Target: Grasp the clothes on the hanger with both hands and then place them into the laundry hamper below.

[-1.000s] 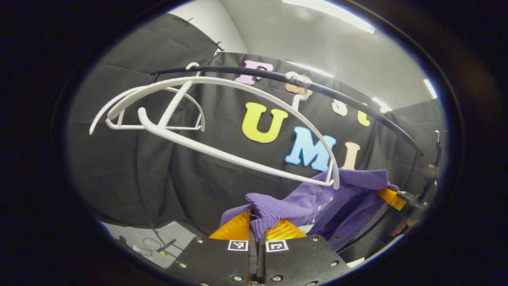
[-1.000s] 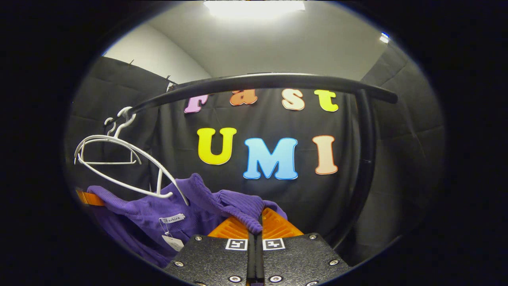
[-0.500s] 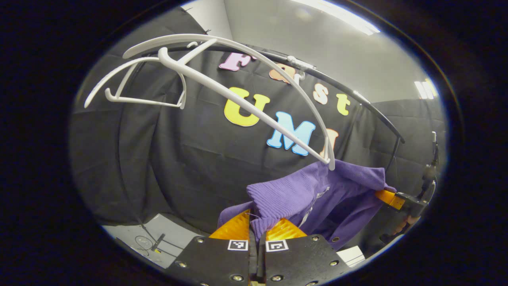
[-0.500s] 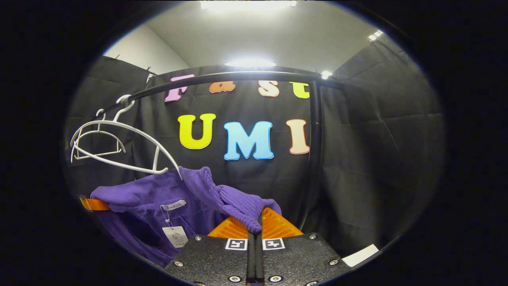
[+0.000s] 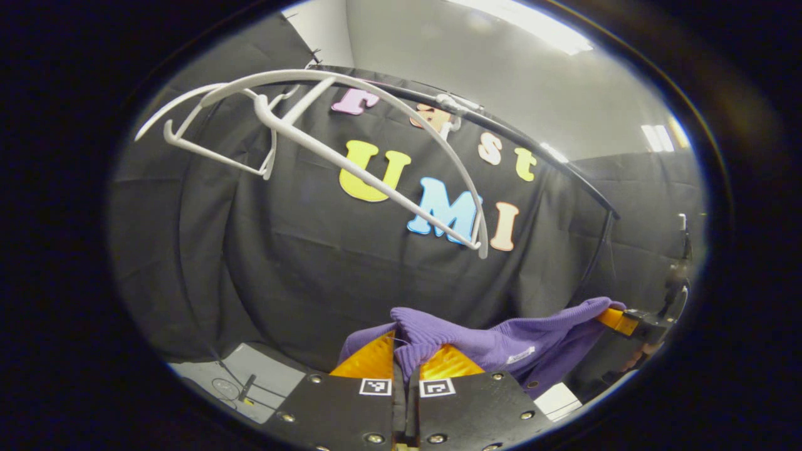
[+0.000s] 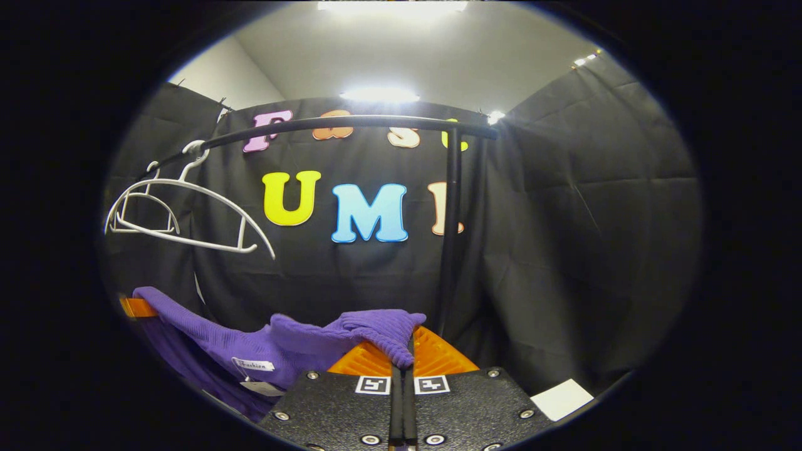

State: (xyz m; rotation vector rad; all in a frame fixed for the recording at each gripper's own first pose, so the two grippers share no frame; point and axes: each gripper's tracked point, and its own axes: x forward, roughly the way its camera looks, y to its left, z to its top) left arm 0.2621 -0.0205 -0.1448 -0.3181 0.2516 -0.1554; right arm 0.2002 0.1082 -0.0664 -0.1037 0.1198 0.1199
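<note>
Since half a second ago the purple garment [image 5: 501, 341] has dropped clear of the white hanger [image 5: 351, 144], which hung touching its collar and now swings bare on the black rail [image 5: 532, 150] above. We hold the cloth stretched between our two tools, well below the hanger. Reading the left gripper view from left to right, we see a patch of grey floor [image 5: 250, 379] with a cable lying on it, then the left gripper [image 5: 404, 360] with its fingers pressed together on a fold of the knit, then the garment running out to the right gripper [image 5: 617, 321], seen far off at the right edge with a hand behind it. In the right gripper view the order flips: the left gripper [image 6: 139, 307] sits at the far left under the hanger [image 6: 188, 219], the cloth [image 6: 282, 351] sags in the middle with a sewn label and a paper tag visible, and the right gripper [image 6: 401, 354] is clamped on its shoulder seam. That view also shows the rail's upright post [image 6: 448, 238] and a white sheet [image 6: 561, 398] on the floor at the right.
</note>
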